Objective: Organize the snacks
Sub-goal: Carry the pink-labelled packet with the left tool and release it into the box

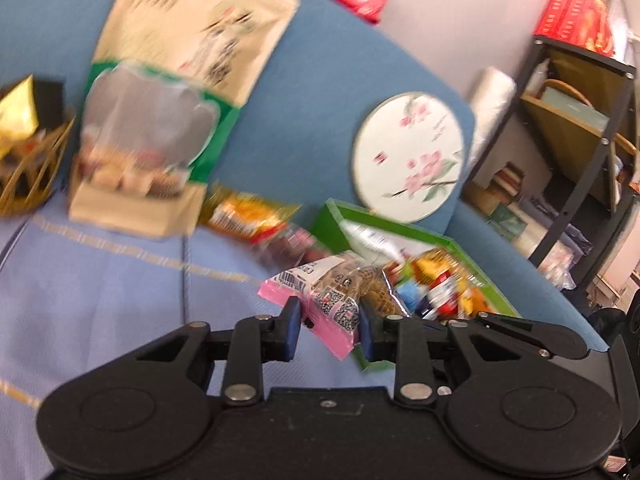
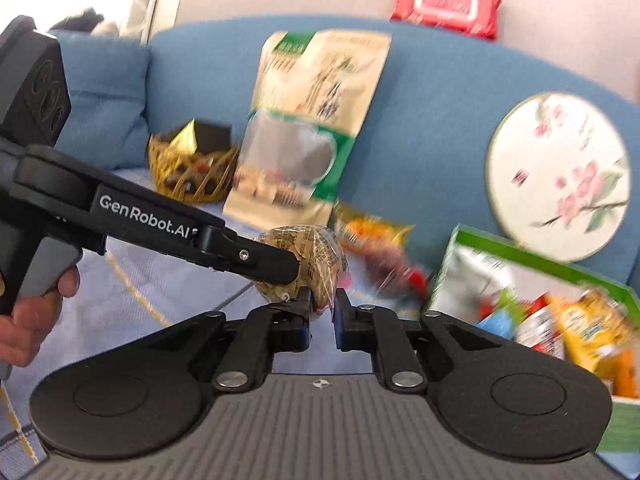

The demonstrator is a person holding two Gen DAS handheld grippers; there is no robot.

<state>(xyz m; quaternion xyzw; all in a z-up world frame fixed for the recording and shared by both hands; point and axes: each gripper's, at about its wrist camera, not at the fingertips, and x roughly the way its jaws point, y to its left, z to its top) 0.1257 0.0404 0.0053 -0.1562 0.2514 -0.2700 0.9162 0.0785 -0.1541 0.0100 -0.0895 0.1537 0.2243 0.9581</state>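
My left gripper (image 1: 329, 326) is shut on a pink-edged clear snack packet (image 1: 332, 300) holding brown round pieces; it shows in the right wrist view (image 2: 316, 252) too. My right gripper (image 2: 323, 310) is shut on the same packet's other end, and the left gripper's arm (image 2: 152, 220) reaches in from the left. A green box (image 1: 440, 240) full of mixed snack packs lies to the right, also in the right wrist view (image 2: 540, 260). Loose orange and red snacks (image 1: 248, 216) lie on the sofa seat behind.
A big beige-green snack bag (image 1: 160, 100) leans on the blue sofa back. A gold wire basket (image 2: 192, 172) sits left. A round floral fan (image 1: 408, 156) leans right. A metal shelf (image 1: 580, 120) stands beyond the sofa.
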